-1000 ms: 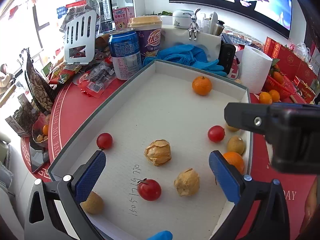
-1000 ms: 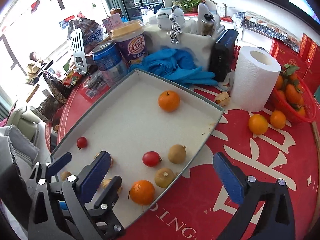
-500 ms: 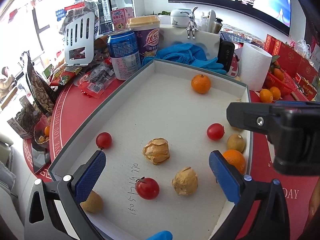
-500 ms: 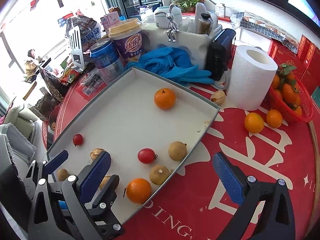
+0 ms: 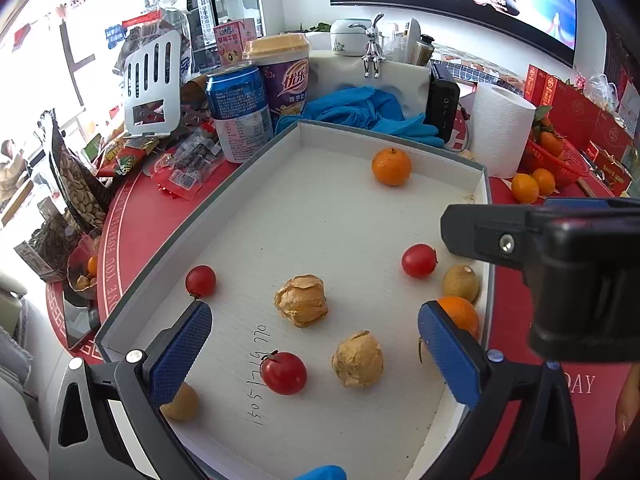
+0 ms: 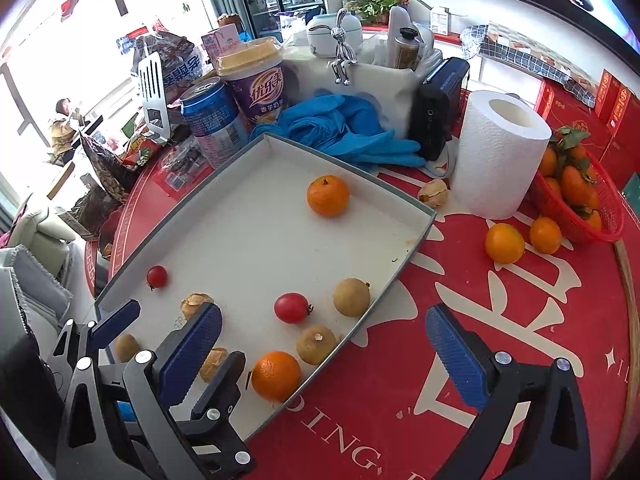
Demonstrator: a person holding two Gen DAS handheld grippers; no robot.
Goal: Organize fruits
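Left gripper [image 5: 315,351], right gripper [image 6: 324,347] spread wide.

A shallow white rectangular cardboard tray with grey outer walls [image 6: 416,240] holds loose fruit: one round orange mandarin [image 6: 328,195] near the far wall, another [image 6: 276,376] at the near right edge, three small red cherry tomatoes [image 5: 283,373], two papery tan husked groundcherries [image 5: 301,300] mid-tray, and brown round longans [image 6: 352,297] beside the right wall
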